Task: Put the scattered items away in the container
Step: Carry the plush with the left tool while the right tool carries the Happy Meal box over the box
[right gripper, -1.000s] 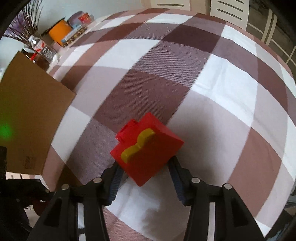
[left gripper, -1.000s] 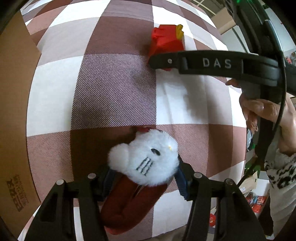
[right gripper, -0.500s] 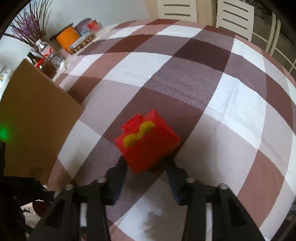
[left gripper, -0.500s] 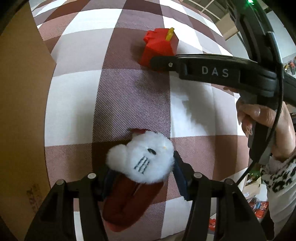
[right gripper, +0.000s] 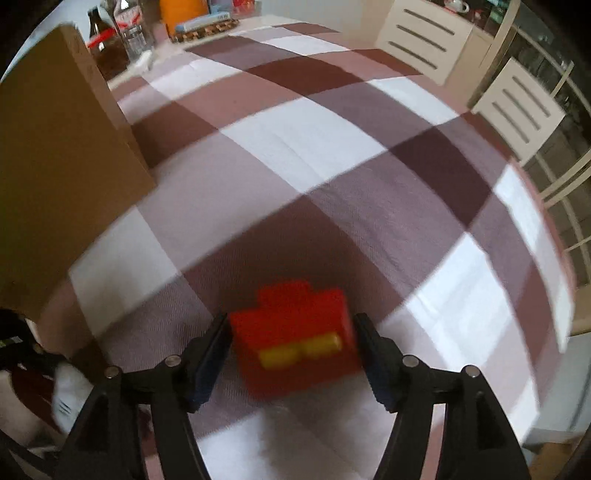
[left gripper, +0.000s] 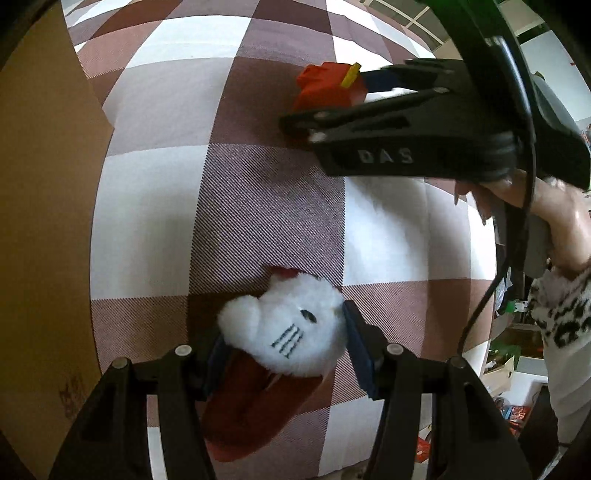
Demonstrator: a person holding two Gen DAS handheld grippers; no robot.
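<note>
A white plush cat with a dark red body sits between the fingers of my left gripper, which is shut on it, just above the checked tablecloth. A red toy block with a yellow strip sits between the fingers of my right gripper, which is shut on it and holds it above the cloth. The block and the right gripper also show in the left wrist view, far right. The cardboard box stands at the left in both views.
Bottles, an orange container and small items stand at the table's far edge behind the box. White chairs stand at the far right. The table's right edge is close by. The plush also shows at the lower left.
My right gripper has lifted the red block off the cloth and swung it; the view is now blurred. My left gripper has raised the plush slightly and shifted toward the box.
</note>
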